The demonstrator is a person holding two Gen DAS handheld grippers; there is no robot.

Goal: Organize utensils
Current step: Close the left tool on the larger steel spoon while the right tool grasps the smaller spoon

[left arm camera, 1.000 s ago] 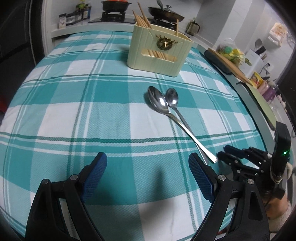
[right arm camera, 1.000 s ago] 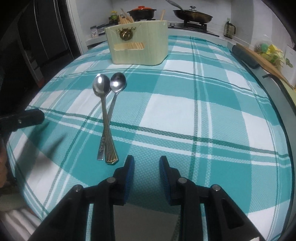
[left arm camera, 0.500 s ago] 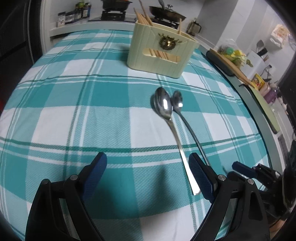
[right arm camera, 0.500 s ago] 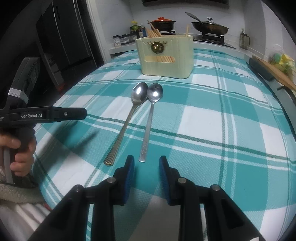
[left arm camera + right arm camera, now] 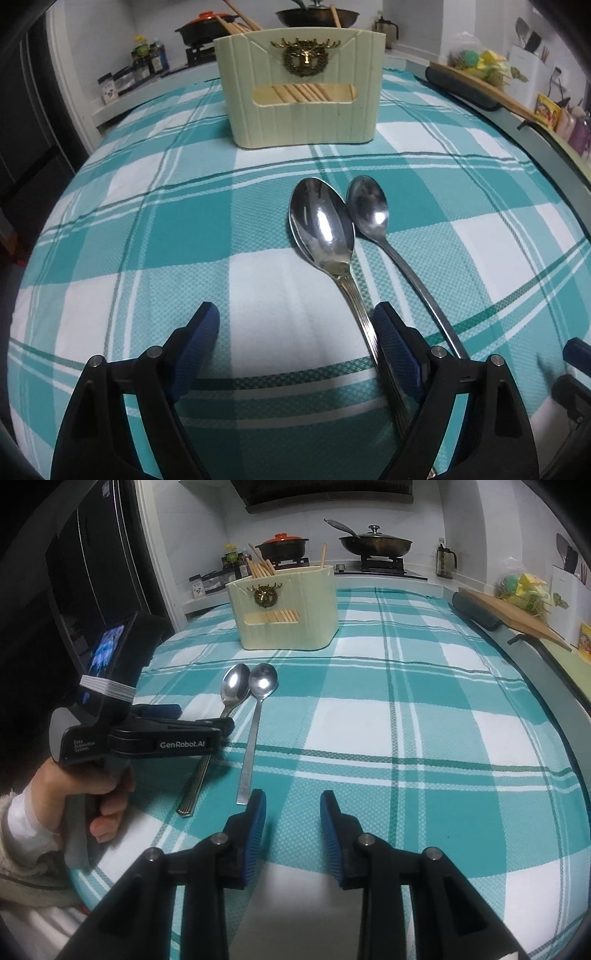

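Left gripper (image 5: 295,347) hovers with jaws wide and closing, nothing pressed between them, above the teal-and-white checked tablecloth (image 5: 147,229). Beyond stands the cream ribbed plastic utensil holder (image 5: 303,99). Nearer lie the large polished steel spoon (image 5: 321,225), its handle against the right pad, and the smaller steel spoon (image 5: 369,210): stiff, light, slippery, probably best pinched mid-handle. Right gripper (image 5: 291,827) is narrowly apart, opening, empty.
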